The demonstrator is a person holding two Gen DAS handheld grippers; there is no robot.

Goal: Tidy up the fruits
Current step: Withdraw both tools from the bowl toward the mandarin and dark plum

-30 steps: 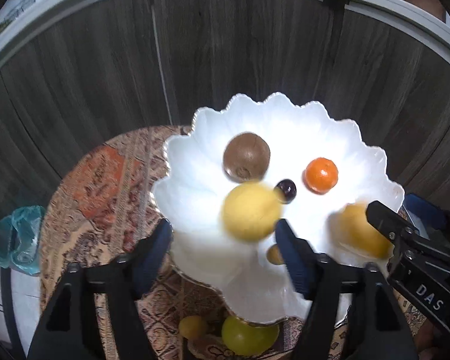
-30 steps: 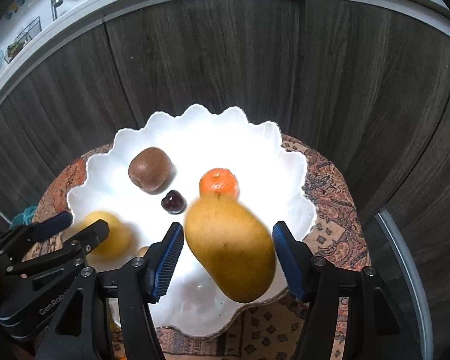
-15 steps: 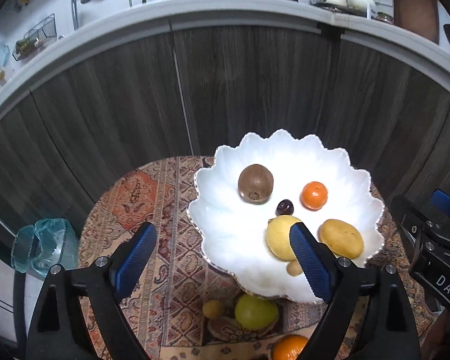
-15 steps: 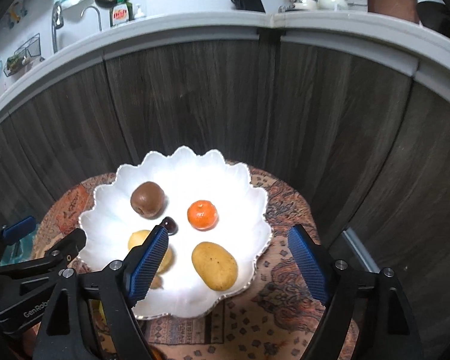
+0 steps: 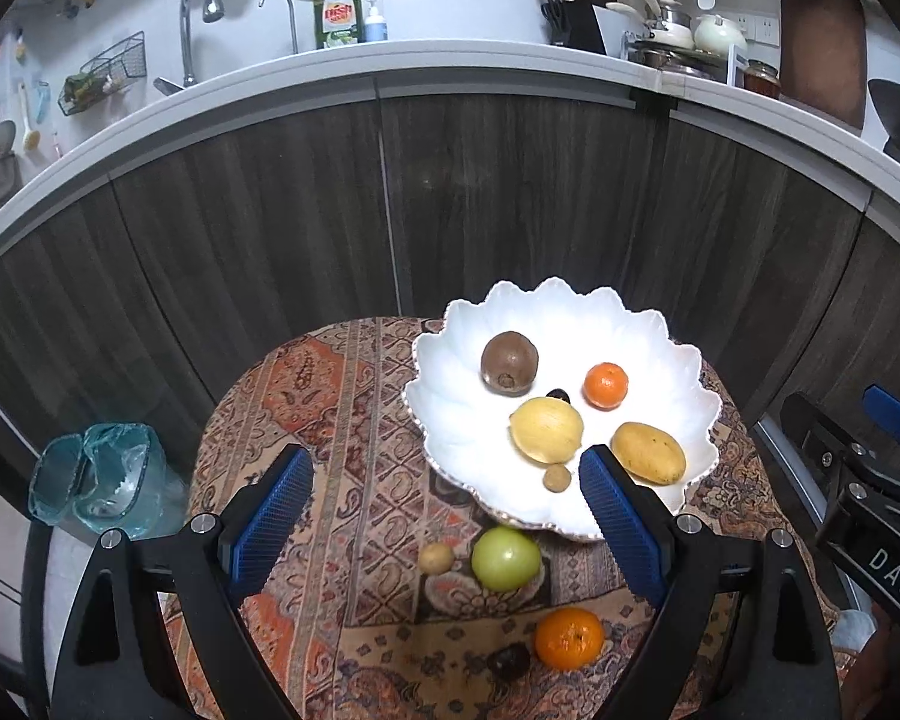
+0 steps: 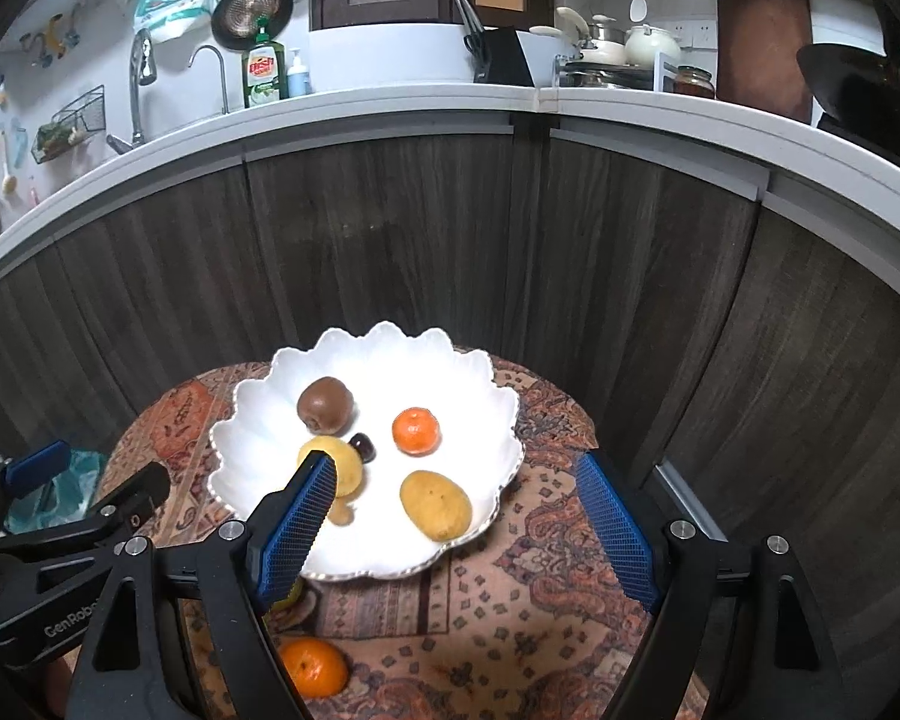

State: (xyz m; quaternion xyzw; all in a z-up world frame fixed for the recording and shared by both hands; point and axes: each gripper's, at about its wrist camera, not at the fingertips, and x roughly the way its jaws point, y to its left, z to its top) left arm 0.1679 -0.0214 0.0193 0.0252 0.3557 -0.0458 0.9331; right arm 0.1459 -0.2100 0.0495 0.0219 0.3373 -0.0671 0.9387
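A white scalloped bowl (image 5: 450,420) (image 6: 486,396) sits on a patterned round table. It holds a kiwi (image 5: 509,360), a small orange (image 5: 606,384), a dark cherry (image 6: 362,444), a yellow lemon (image 5: 546,429), a mango (image 5: 649,453) (image 6: 435,504) and a small brown fruit (image 5: 556,477). On the cloth in front lie a green apple (image 5: 506,558), a small yellow fruit (image 5: 437,558), an orange (image 5: 569,638) (image 6: 313,666) and a dark fruit (image 5: 509,662). My left gripper (image 5: 444,516) and right gripper (image 6: 456,522) are both open and empty, held above and in front of the bowl.
A blue glass container (image 5: 99,474) stands at the table's left edge. Dark wood cabinet fronts (image 5: 390,210) curve behind the table under a white counter (image 6: 390,108) with sink, bottles and pots.
Both grippers let go of their fruit, the lemon and the mango, which now lie in the bowl. Both have pulled back and up, open.
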